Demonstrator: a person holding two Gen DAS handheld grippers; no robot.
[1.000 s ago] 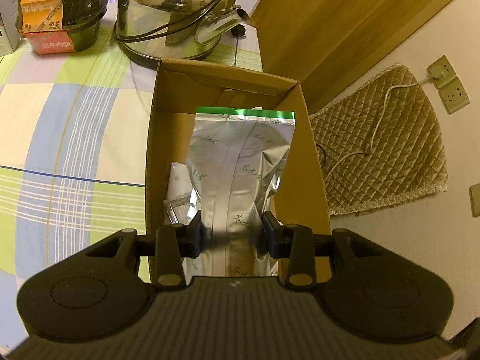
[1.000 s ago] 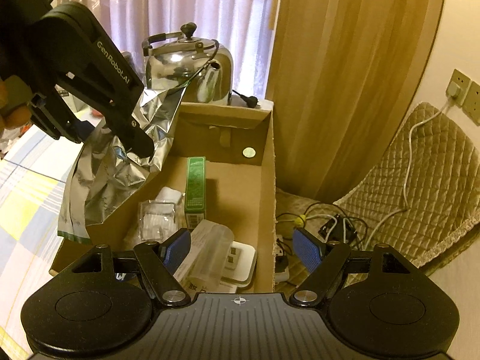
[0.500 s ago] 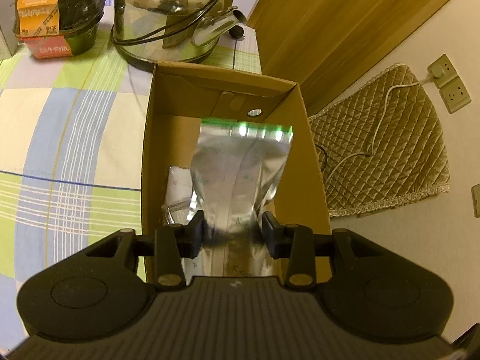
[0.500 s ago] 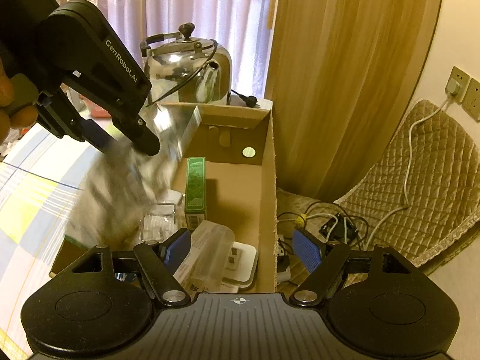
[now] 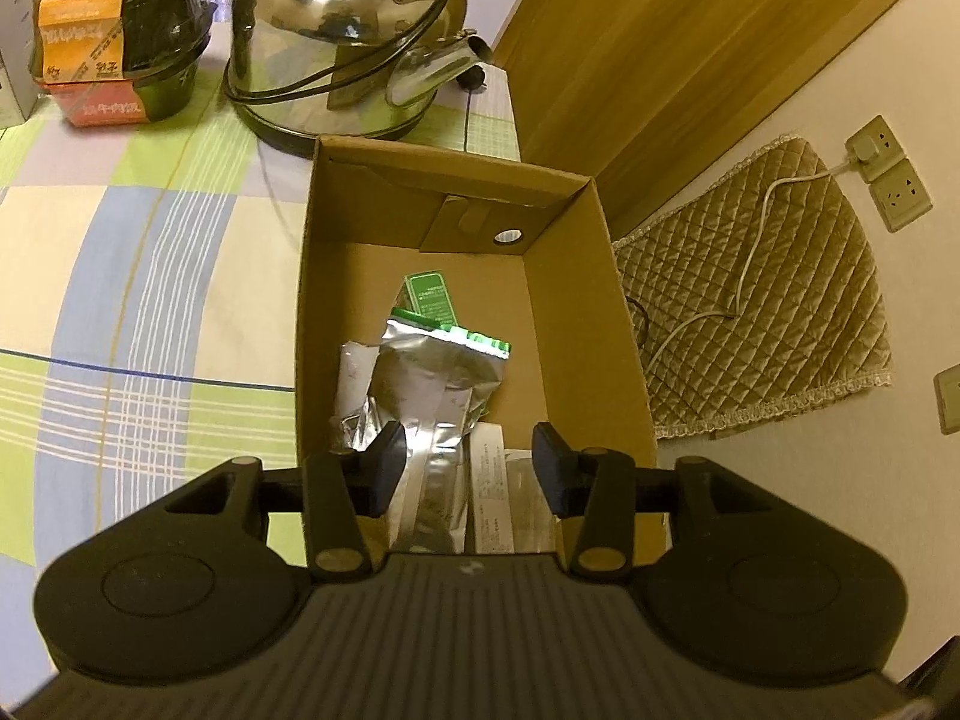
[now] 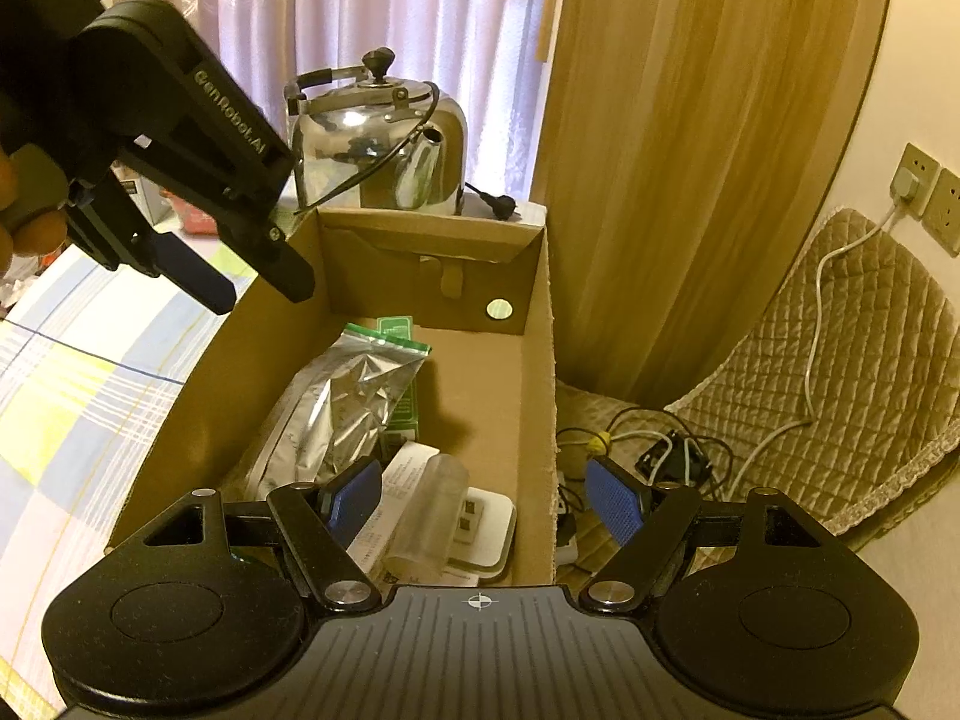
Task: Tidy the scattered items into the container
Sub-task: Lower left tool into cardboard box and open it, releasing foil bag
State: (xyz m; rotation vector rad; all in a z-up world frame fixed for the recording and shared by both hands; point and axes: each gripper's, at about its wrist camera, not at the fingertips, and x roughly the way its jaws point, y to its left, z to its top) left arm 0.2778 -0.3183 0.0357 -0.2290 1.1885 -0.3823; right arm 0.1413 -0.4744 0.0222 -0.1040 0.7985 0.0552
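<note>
A silver foil pouch with a green zip strip (image 5: 435,384) (image 6: 342,402) lies loose inside the open cardboard box (image 5: 576,276) (image 6: 540,372), on top of other items. My left gripper (image 5: 468,468) hovers open above the box's near end with nothing between its fingers; it also shows from the side (image 6: 264,288) in the right wrist view, held by a hand. A green box (image 5: 431,297) (image 6: 397,327) stands behind the pouch. My right gripper (image 6: 486,507) is open above the box's near right corner, over a clear plastic cup (image 6: 429,516) and a white flat pack (image 6: 486,525).
A steel kettle (image 5: 354,42) (image 6: 384,144) with its cord stands just behind the box. A black and orange food bowl (image 5: 120,54) sits at the table's back left. The checked tablecloth (image 5: 132,276) lies left of the box. Right of it are a quilted cover (image 5: 762,294), cables (image 6: 654,450) and wall sockets (image 5: 888,171).
My left gripper opened and let go of the foil pouch, which dropped into the box. The left gripper has lifted slightly. The right gripper has not moved.
</note>
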